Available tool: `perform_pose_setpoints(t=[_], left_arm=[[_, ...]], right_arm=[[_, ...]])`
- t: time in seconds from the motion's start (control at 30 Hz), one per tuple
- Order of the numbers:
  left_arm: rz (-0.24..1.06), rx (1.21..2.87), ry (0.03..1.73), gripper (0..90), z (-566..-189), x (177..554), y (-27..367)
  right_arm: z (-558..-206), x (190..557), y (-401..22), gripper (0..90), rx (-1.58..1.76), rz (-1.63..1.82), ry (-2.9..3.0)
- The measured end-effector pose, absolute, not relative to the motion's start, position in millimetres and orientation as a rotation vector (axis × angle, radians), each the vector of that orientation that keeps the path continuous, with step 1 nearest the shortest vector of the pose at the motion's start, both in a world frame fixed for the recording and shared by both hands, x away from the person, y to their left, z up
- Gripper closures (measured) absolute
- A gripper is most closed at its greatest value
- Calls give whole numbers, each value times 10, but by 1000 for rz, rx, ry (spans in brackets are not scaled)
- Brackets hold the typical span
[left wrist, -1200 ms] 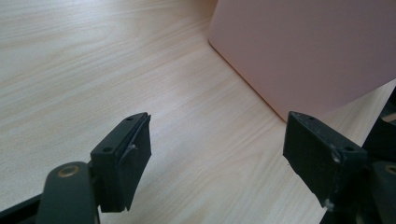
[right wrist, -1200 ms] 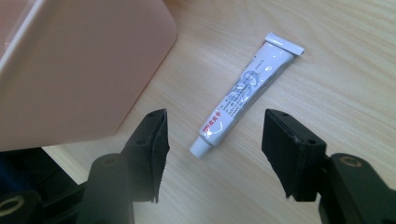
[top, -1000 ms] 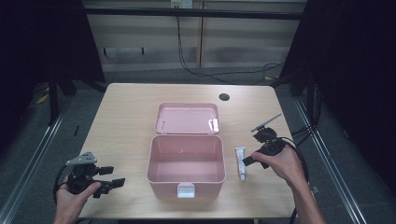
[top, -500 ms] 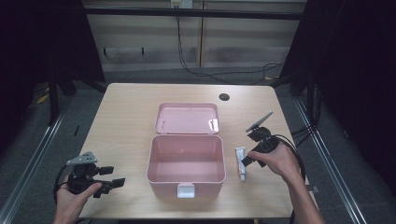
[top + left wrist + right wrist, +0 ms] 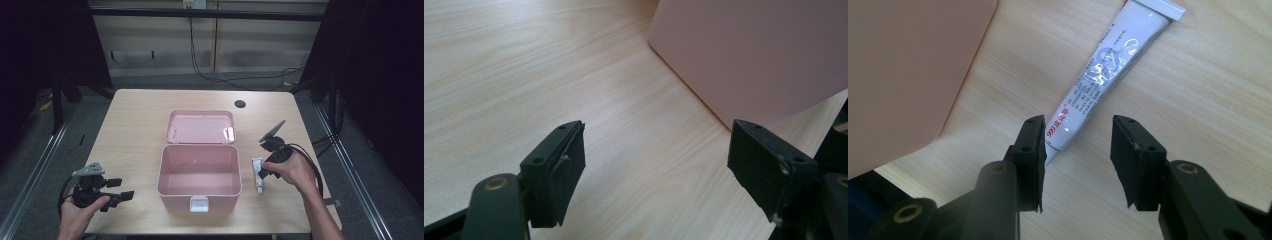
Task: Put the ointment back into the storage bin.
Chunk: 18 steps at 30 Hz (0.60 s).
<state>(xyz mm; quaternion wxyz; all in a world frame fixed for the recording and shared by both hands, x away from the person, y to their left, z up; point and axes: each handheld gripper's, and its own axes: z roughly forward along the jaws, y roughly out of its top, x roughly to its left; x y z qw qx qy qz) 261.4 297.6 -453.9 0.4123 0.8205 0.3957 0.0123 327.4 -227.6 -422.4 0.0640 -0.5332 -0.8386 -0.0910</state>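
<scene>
A pink box [image 5: 175, 192] stands open in the middle of the table, its lid [image 5: 200, 127] laid back behind it. Just right of the box lies a white tube [image 5: 258, 175] with red print. My right gripper [image 5: 263, 171] hovers low over the tube. In the right gripper view its jaws [image 5: 1078, 132] have just been closing. The tube's [image 5: 1103, 75] near end lies between them, close by the left pad, and neither pad presses on it. My left gripper [image 5: 121, 189] rests open at the front left. Its jaws [image 5: 656, 135] are empty and point at the box wall [image 5: 749, 50].
A round hole [image 5: 240, 104] sits near the table's far edge. The right gripper's cable [image 5: 312, 162] loops off the table's right side. Bare wood lies left of the box and along the far side. The box wall [image 5: 903, 70] stands close to the right gripper's left jaw.
My right gripper has slid left and down onto the tube and its jaws have narrowed around the tube's end. The left gripper has not moved.
</scene>
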Motion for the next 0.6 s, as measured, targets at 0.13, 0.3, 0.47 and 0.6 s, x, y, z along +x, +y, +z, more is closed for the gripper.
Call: perform_pose_setpoints(t=[0.13, 0.3, 0.47, 0.6], left_arm=[[38, 2066, 1002, 230, -4542, 2613, 2972], [29, 2063, 999, 230, -4539, 2614, 2976], [28, 2066, 998, 230, -4536, 2613, 2964], [30, 2070, 997, 232, -4536, 2612, 2966]], right_arm=[[-4269, 3299, -2215, 585, -1617, -237, -2534], [-4314, 3337, -2170, 579, -1634, -203, -2526], [-4330, 3362, -2152, 583, -1657, -182, -2521], [-4357, 3376, -2123, 596, -1663, -171, -2518]])
